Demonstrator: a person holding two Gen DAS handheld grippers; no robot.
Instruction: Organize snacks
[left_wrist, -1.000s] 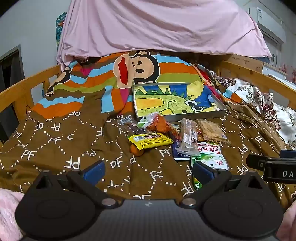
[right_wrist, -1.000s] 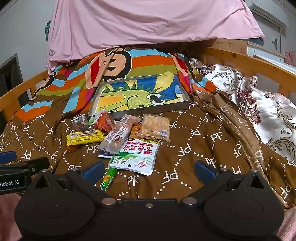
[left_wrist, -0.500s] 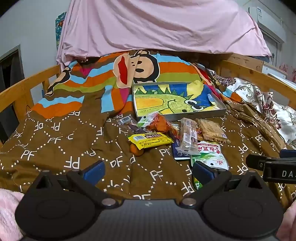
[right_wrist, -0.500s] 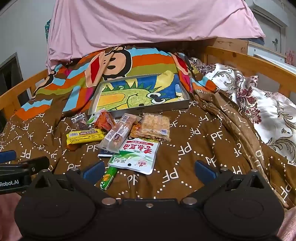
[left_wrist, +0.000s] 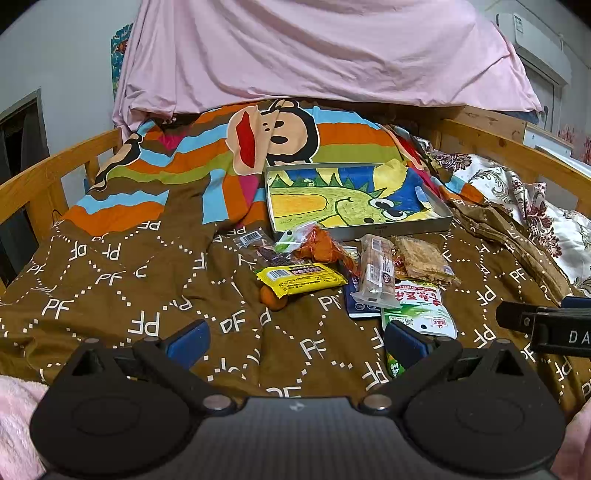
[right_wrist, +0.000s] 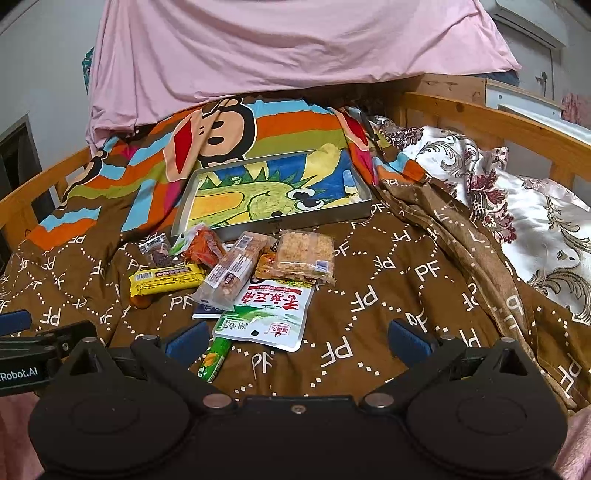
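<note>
Brown quilt holds the snack pile before the tray; my left gripper and right gripper both gape wide, empty.

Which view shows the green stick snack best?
The right wrist view: the green stick snack lies mostly exposed below the white-green pouch. In the left wrist view only its end peeks past a finger.

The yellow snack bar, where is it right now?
In both views the yellow bar lies on the brown blanket, left in the pile, just before the orange packet.
</note>
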